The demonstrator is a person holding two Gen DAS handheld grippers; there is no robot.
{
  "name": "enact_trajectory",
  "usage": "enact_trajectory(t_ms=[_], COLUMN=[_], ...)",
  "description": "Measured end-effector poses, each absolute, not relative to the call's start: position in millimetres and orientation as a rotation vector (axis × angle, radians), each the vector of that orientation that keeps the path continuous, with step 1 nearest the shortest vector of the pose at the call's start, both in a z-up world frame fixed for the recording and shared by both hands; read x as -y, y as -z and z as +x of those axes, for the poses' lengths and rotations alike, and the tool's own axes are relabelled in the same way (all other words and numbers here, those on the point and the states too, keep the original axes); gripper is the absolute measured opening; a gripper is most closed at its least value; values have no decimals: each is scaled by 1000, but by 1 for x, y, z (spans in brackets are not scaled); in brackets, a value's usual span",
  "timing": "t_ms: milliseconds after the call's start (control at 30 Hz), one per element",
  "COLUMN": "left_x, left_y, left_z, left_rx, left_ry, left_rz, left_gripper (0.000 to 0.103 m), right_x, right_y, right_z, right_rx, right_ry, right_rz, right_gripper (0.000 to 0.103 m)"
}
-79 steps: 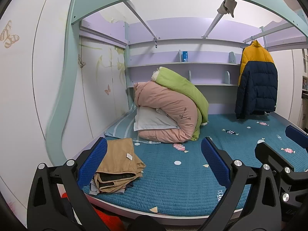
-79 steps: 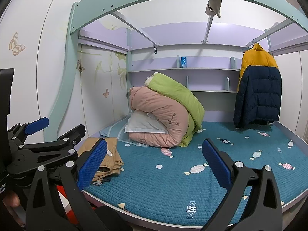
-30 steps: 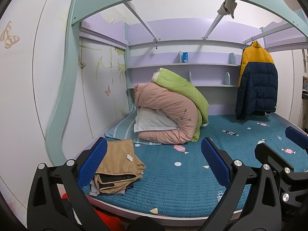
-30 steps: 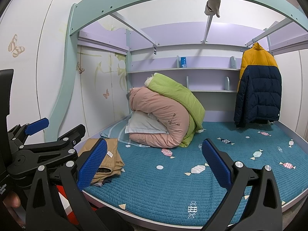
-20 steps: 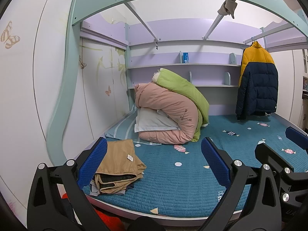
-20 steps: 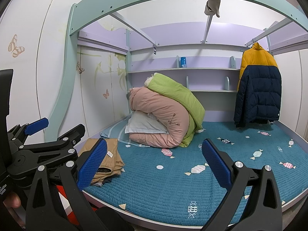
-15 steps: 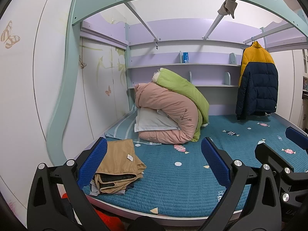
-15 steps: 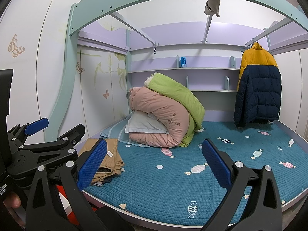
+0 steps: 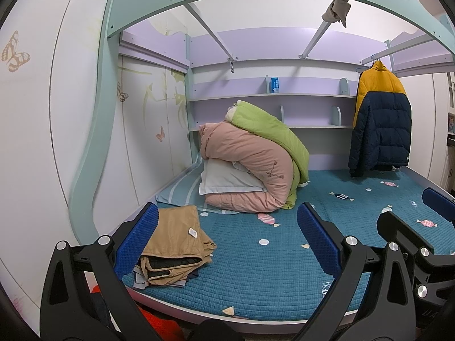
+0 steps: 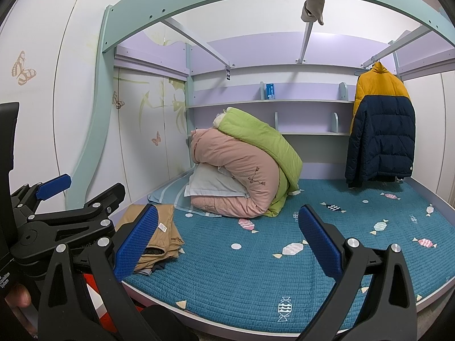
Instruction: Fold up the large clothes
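We cannot read the small blue box (image 9: 274,85) on the shelf, and the white tag (image 9: 192,232) on the folded tan clothes (image 9: 177,246) is too small to make out. The garments under that pile show only as edges. Something red (image 9: 159,325) below the bed is mostly hidden behind the left gripper (image 9: 227,244).

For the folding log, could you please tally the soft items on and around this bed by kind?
Folded quilts: 2, pink quilt and green quilt
Pillows: 1, white pillow
Folded clothes piles: 1, tan clothes stack
Hanging jackets: 1, yellow and navy jacket
Total: 5
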State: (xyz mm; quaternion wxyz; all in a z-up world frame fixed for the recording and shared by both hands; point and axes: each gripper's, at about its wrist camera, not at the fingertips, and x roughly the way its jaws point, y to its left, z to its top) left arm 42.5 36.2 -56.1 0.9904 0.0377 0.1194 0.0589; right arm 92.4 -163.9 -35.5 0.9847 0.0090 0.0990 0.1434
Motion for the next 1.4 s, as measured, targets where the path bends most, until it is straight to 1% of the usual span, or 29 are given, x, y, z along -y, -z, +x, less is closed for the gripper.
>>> enact_trajectory(t_ms=[1100,1400], left_x=[-41,-44], left_y=[57,63], left_z=[41,55], left_rx=[-240,-254], left_ry=[-127,-145], left_rz=[81,108], left_gripper=[98,98], right_x=[161,156], right_y=[36,43], right_z=[91,96], right_rx=[-200,-216], right_ry=[-283,-281], right_rz=[22,47], right_gripper=[95,95])
